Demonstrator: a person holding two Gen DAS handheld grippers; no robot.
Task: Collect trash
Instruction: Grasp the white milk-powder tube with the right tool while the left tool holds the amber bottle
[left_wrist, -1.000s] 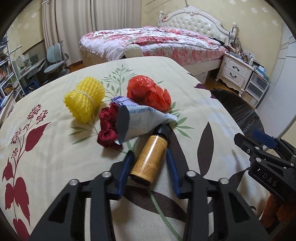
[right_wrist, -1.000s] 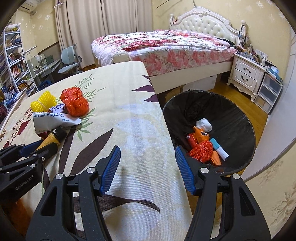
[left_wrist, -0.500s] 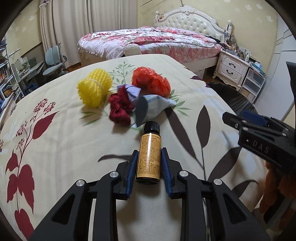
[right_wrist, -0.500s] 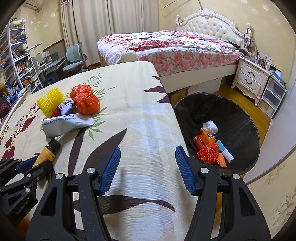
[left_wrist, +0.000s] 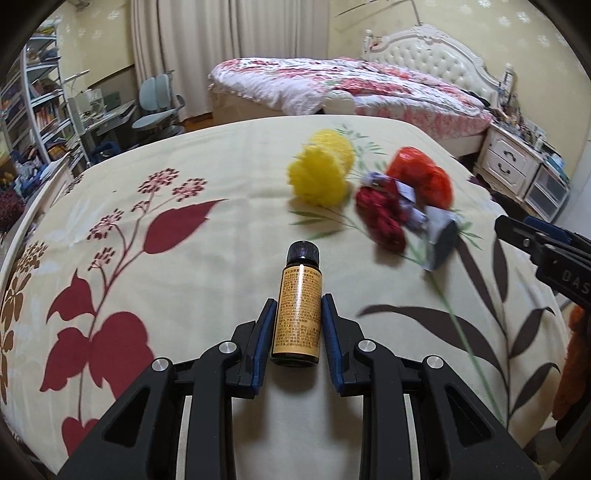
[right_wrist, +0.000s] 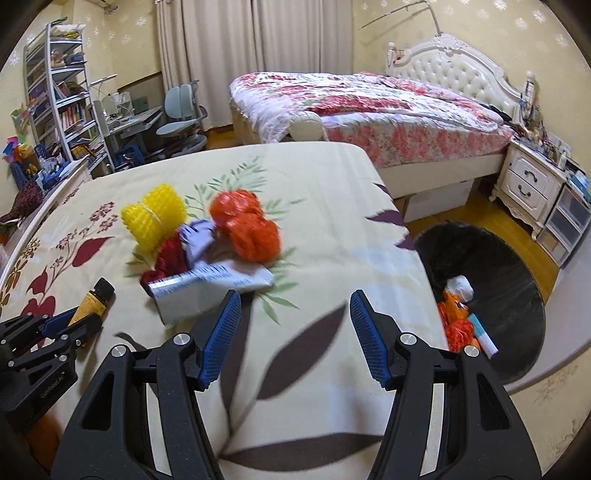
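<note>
Bottle (left_wrist: 298, 310) pinched tight in left gripper (left_wrist: 298, 317), center frame. Only right wrist view shows trash bin (right_wrist: 517, 280) lower right; right gripper (right_wrist: 293, 332) spread, empty.

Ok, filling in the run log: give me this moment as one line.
left gripper: shut on bottle | right gripper: open, empty, above table | bin: beside table

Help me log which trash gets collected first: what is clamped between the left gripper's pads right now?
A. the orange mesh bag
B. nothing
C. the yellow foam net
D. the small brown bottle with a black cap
D: in the left wrist view the left gripper has both blue pads pressed against the small brown bottle, while the other trash lies farther off on the table.
</note>
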